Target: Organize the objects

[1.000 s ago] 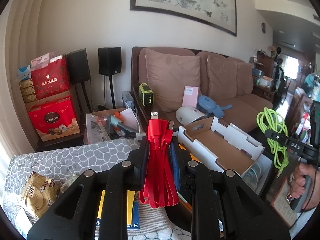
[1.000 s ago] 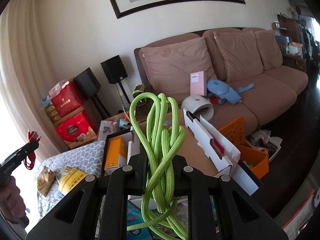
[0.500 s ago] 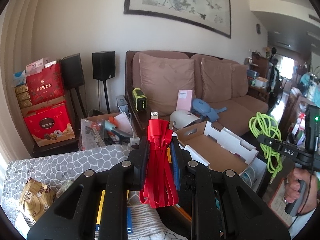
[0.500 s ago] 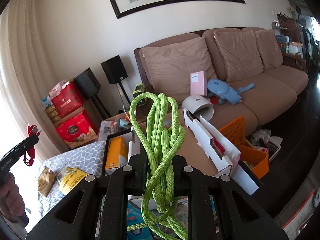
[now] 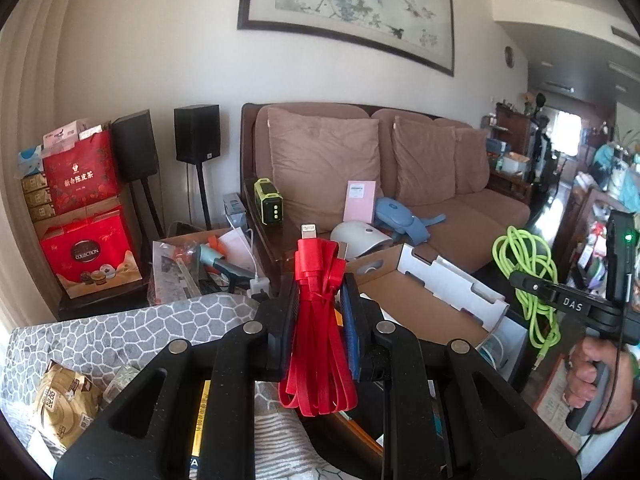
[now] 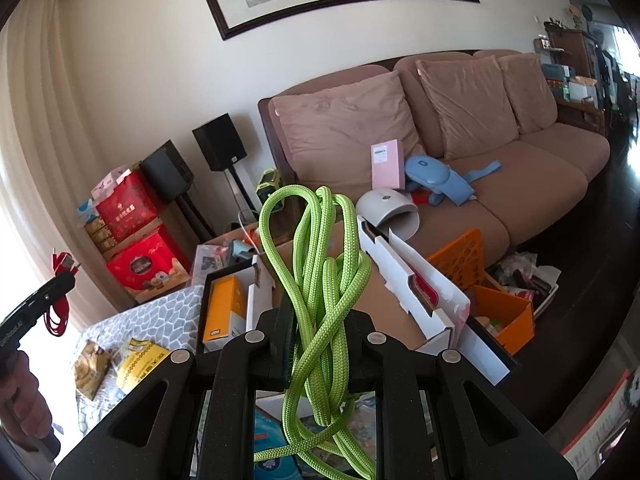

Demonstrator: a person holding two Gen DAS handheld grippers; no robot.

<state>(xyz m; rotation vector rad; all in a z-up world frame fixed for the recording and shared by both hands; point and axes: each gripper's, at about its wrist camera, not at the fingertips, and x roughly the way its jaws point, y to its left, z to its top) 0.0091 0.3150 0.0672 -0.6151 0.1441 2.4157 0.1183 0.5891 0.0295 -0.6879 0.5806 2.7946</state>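
The left gripper (image 5: 319, 312) holds its jaws clamped on a flat, glossy red cable (image 5: 318, 332), folded into a tied bundle with a white plug on top. The right gripper (image 6: 322, 336) grips a thick, braided green cord (image 6: 320, 280) in loose loops; its lower end is cut off by the frame. Both hang above an open cardboard box (image 5: 420, 300), whose contents are mostly hidden.
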